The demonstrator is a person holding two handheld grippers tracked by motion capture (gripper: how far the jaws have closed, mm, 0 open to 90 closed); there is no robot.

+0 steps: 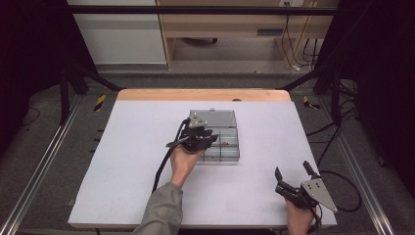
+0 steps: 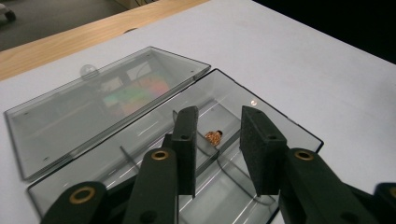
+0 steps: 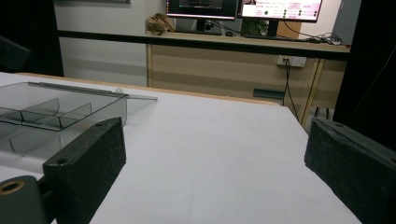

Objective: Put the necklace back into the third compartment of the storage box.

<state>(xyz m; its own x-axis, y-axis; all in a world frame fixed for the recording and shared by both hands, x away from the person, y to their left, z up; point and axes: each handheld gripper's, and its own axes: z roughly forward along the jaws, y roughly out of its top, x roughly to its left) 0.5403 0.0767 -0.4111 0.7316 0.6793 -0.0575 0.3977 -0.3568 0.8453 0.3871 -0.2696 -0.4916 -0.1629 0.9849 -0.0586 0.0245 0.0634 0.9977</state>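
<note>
From the high view, one clear grey compartment box (image 1: 220, 142) lies near the middle of the white table (image 1: 122, 161), its single lid (image 1: 215, 117) folded flat behind it toward the far wooden edge. Two grippers are in play: the left gripper (image 1: 208, 139) is held over the box's left part, and the right gripper (image 1: 292, 172) sits well apart at the near right corner of the table, its two jaws spread wide with nothing between them. In the left gripper view, the two black jaws stand partly apart above the box's compartments (image 2: 219, 154), gripping nothing; one small copper-brown object (image 2: 214, 136) lies on the floor of a compartment, seen in the gap between the jaws and not touched by either. The lid (image 2: 93, 107) lies open beside it. In the right gripper view, the two jaws are far apart and empty over bare table; the box (image 3: 56, 114) lies off to the left, and two monitors (image 3: 243, 9) stand on a desk beyond.
</note>
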